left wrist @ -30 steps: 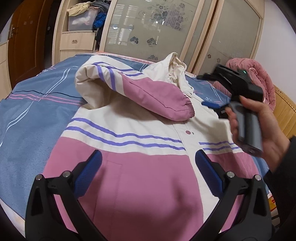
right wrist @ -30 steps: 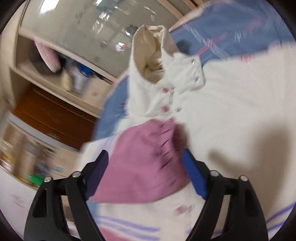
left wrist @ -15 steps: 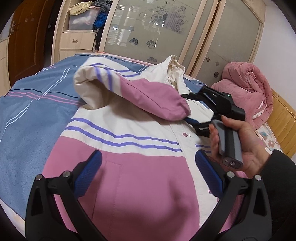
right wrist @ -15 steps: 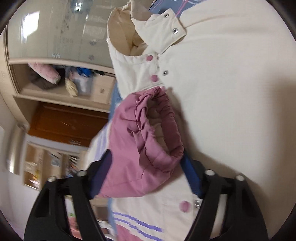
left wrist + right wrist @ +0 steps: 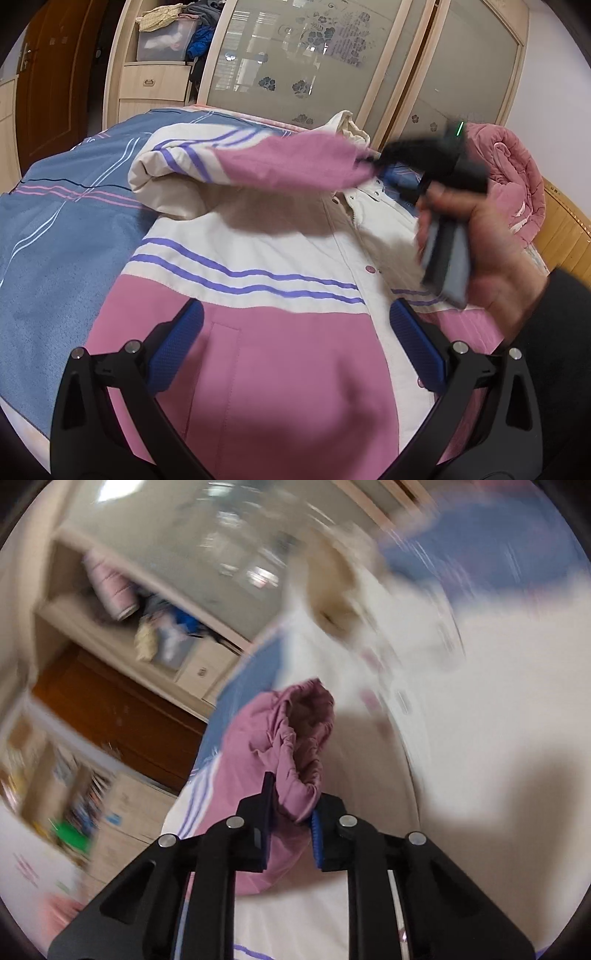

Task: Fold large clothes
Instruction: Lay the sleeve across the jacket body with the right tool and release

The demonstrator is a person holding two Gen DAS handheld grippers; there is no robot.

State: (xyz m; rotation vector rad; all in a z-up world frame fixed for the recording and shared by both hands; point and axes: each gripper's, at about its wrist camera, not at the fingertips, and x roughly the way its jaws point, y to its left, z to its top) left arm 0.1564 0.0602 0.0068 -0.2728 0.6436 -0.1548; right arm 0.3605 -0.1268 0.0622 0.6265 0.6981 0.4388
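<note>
A pink, cream and purple-striped jacket lies front up on the bed. Its left sleeve is lifted off the chest and stretched toward the right. In the right wrist view my right gripper is closing its jaws on the gathered pink cuff, which sits pinched between the blue pads. From the left wrist camera the same right gripper shows blurred at the sleeve's end, held by a hand. My left gripper hangs open over the pink lower front, gripping nothing.
The bed has a blue striped cover. A pink quilt is bundled at the far right beside a wooden headboard. Wardrobe sliding doors and shelves with a storage box stand behind.
My right gripper closed from wide open onto the pink cuff, then rose and pulled the sleeve up and to the right. The left gripper stayed still.
</note>
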